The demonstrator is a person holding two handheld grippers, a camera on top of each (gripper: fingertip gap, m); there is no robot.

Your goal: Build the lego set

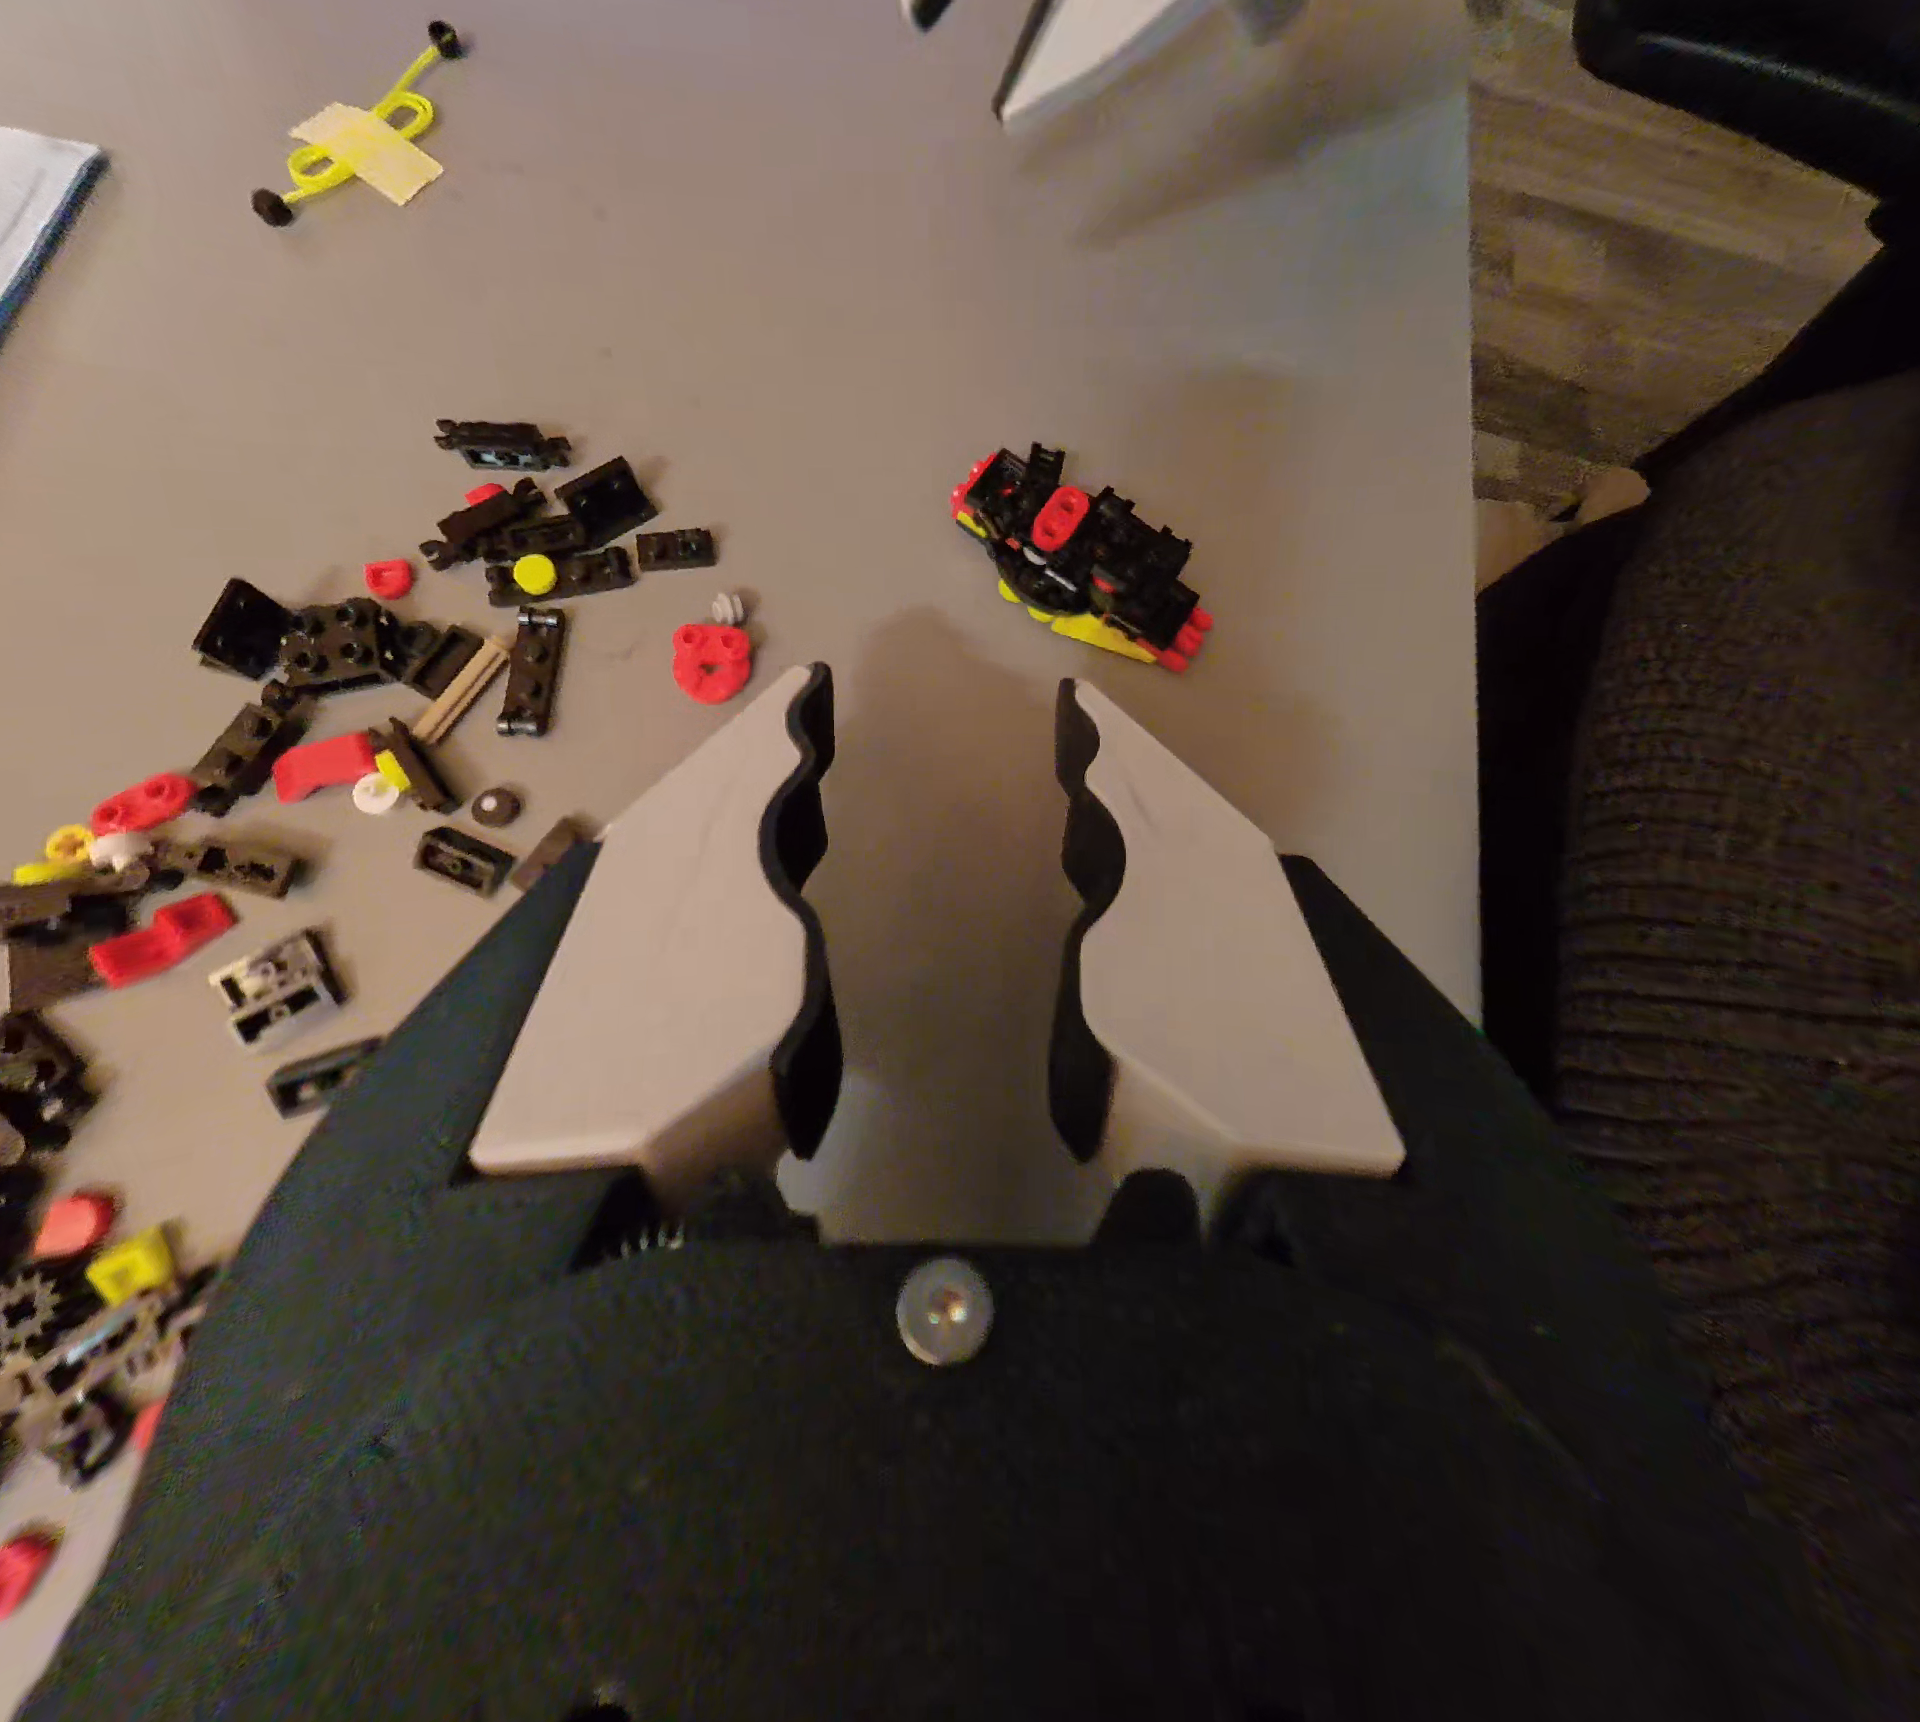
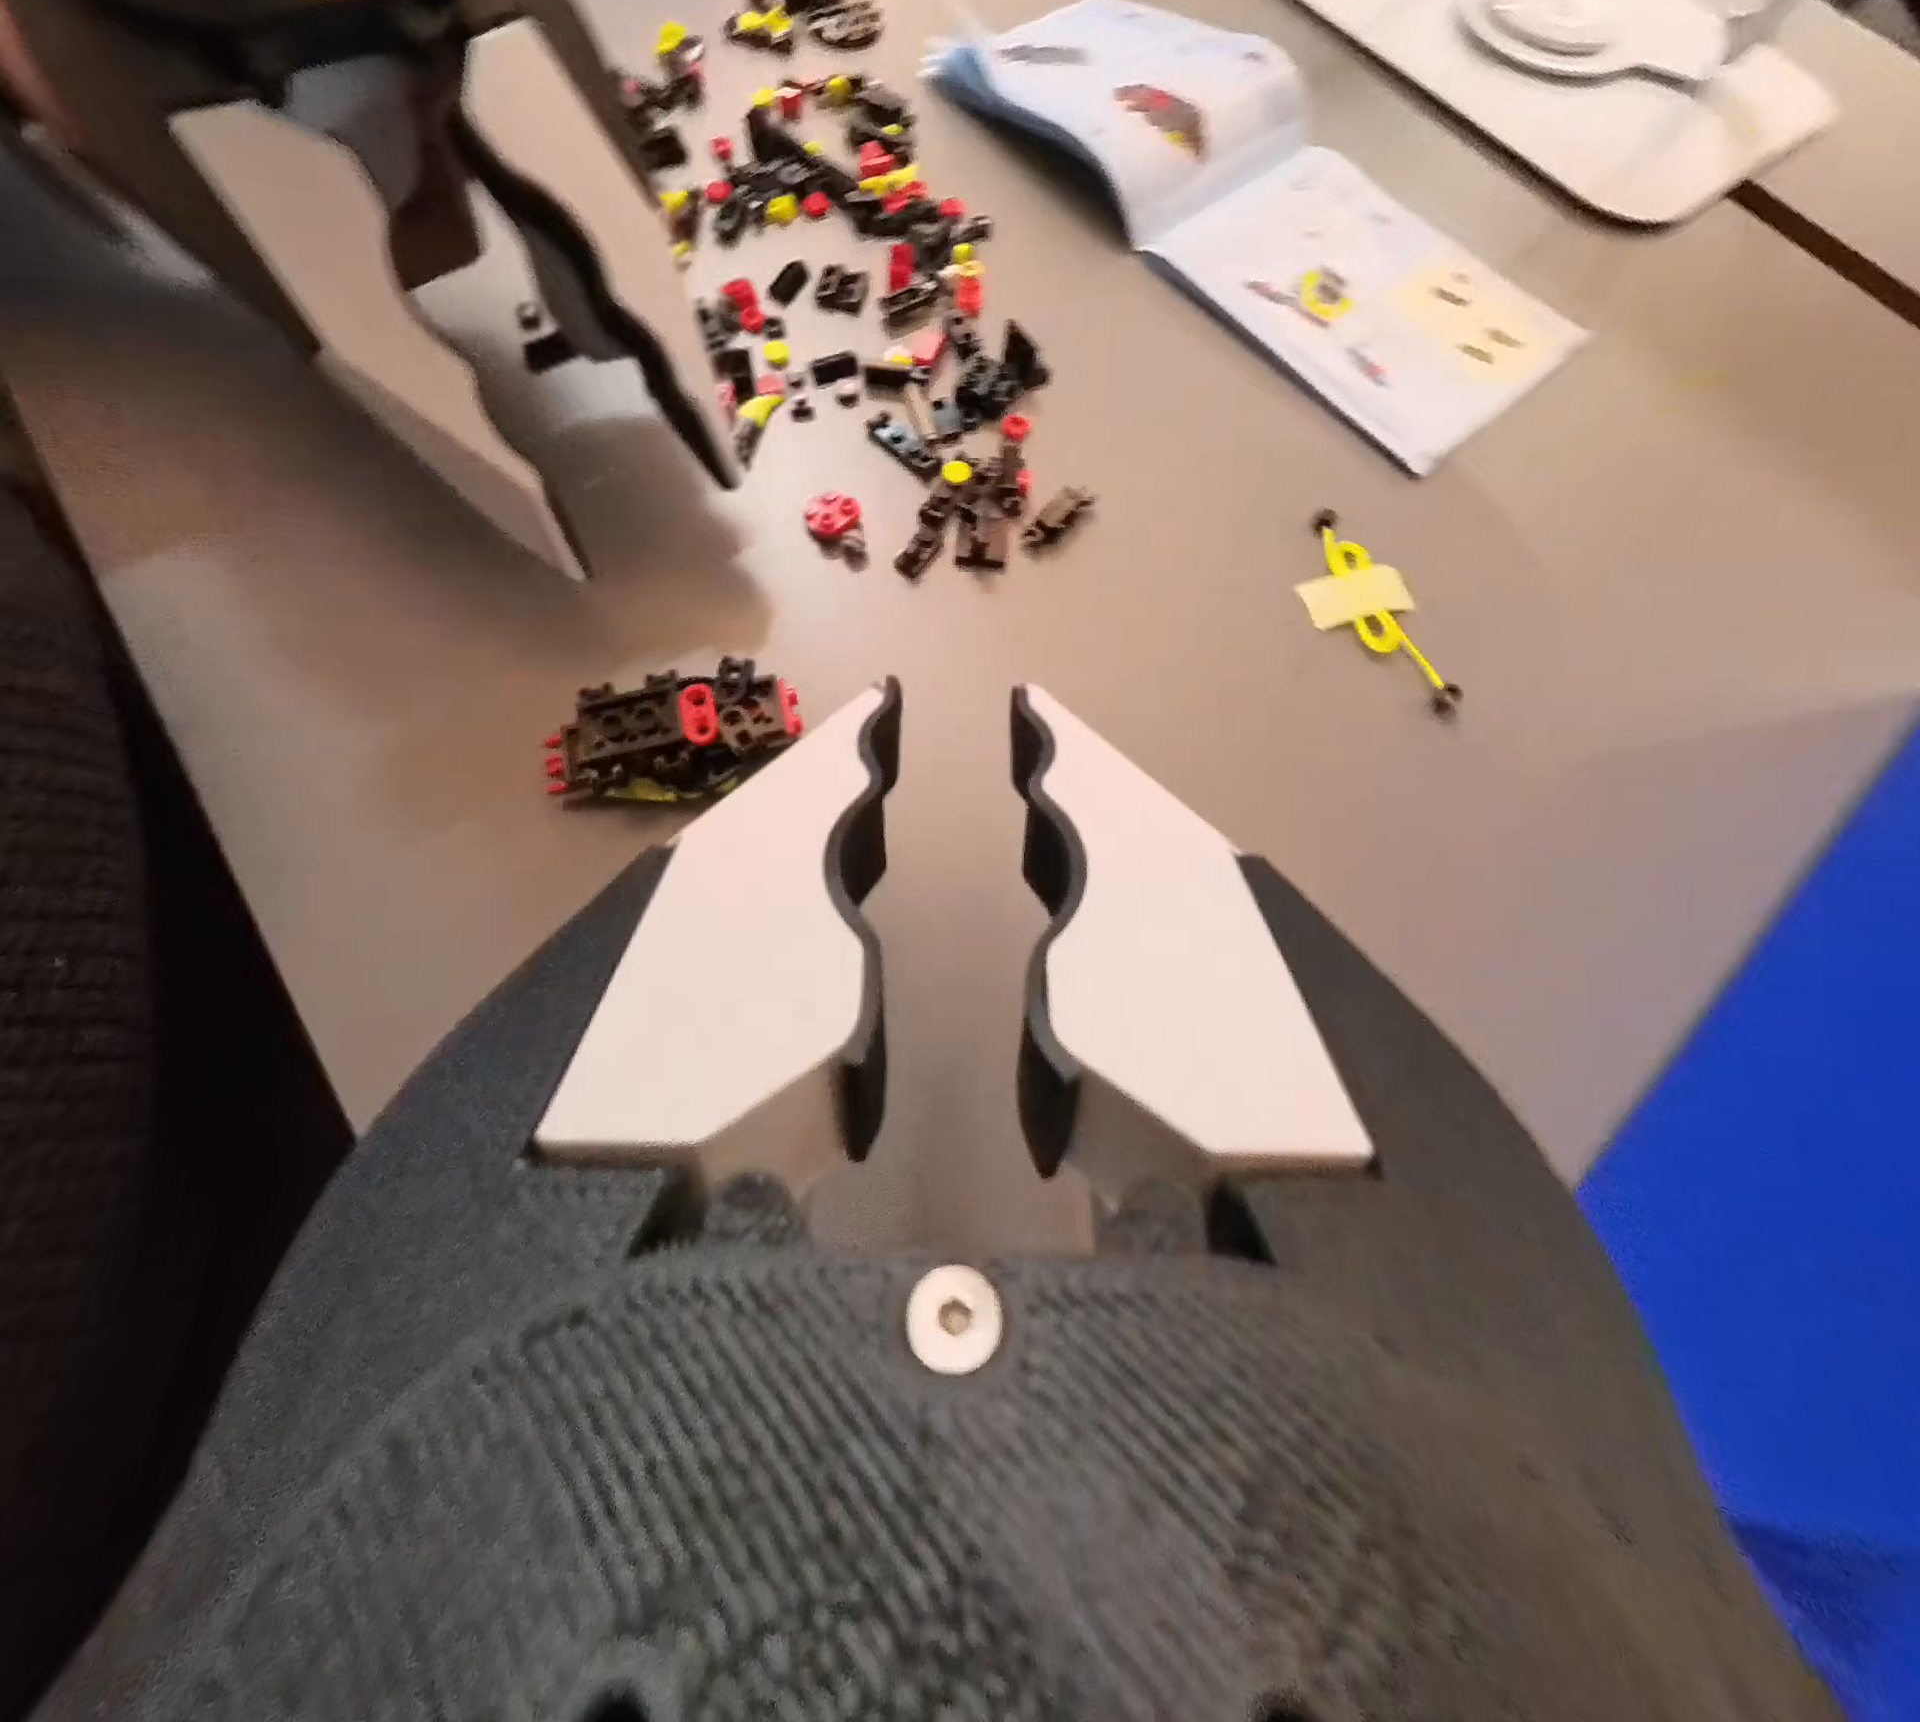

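The little black, red and yellow brick car [image 1: 1081,566] sits on the grey counter [image 1: 727,301] between both claws, left claw [image 1: 943,685] wide open, right claw [image 2: 956,696] partly open, neither gripping anything, loose brick pile [image 1: 343,696] off left.

Grey table [image 1: 790,238]. A part-built black, red and yellow brick model [image 1: 1081,555] is seen near the table's edge. A scatter of loose black, red and yellow bricks [image 1: 436,633] is spread beside it. A yellow cord under tape [image 1: 358,140], an open booklet [image 2: 1278,218] and a white tray [image 2: 1538,41] lie farther off.
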